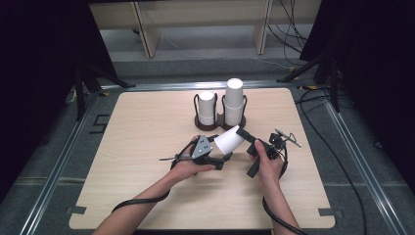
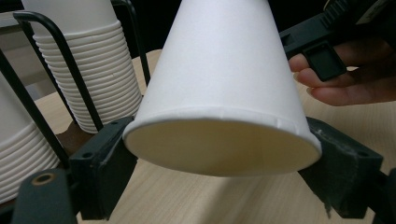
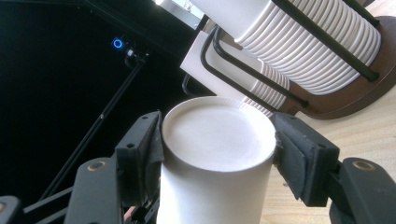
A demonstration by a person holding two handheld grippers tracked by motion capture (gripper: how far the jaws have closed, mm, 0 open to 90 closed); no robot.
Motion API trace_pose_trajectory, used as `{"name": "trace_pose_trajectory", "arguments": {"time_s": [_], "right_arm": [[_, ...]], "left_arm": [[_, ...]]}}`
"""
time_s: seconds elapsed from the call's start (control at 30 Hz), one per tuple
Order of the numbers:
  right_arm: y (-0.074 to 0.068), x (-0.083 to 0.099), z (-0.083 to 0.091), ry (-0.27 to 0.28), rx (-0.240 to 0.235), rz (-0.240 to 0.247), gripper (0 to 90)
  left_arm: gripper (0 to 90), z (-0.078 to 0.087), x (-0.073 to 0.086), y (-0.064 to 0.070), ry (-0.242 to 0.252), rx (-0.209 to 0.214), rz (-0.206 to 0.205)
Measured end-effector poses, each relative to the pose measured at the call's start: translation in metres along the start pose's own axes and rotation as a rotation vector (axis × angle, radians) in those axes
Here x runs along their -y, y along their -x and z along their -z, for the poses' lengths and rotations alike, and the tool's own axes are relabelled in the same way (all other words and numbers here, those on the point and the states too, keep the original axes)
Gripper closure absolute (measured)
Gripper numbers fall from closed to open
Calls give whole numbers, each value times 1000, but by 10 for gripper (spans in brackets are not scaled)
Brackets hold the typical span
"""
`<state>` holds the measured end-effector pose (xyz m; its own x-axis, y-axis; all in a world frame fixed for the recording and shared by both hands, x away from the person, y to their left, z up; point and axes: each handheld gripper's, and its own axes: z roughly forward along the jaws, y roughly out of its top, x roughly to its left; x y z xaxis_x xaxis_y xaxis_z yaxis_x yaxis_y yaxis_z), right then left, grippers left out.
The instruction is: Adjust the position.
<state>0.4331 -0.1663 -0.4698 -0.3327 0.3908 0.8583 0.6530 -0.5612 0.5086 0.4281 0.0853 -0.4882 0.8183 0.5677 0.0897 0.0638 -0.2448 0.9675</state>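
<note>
Paper cup (image 1: 229, 140), before the cup rack (image 1: 220, 119): left claw (image 1: 222, 155) clamps rim, right claw (image 1: 243, 133) clamps base. Step: handover; next, one claw releases.

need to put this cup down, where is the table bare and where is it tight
Bare wood lies left of the left gripper, along the near edge of the table and by its right edge. It is crowded at the back centre, around the cup rack, and where both grippers hold the paper cup, right gripper at its base.
</note>
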Motion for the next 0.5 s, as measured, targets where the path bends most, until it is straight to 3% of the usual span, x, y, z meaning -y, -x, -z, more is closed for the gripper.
{"name": "trace_pose_trajectory", "arguments": {"time_s": [0.2,0.3,0.4,0.43,0.5], "right_arm": [[0,0,-1,3,-1,3,350],[-1,-1,-2,5,-4,51,333],[-3,-1,-2,-7,1,58,321],[-3,-1,-3,-12,3,100,304],[-5,0,-4,-24,-3,88,295]], "left_arm": [[195,2,-2,-3,-3,0,-11],[218,5,-3,-4,-3,1,-19],[226,6,-4,-6,0,0,-19],[231,7,-5,-6,2,-1,-19],[235,7,-5,-7,11,0,-19]]}}
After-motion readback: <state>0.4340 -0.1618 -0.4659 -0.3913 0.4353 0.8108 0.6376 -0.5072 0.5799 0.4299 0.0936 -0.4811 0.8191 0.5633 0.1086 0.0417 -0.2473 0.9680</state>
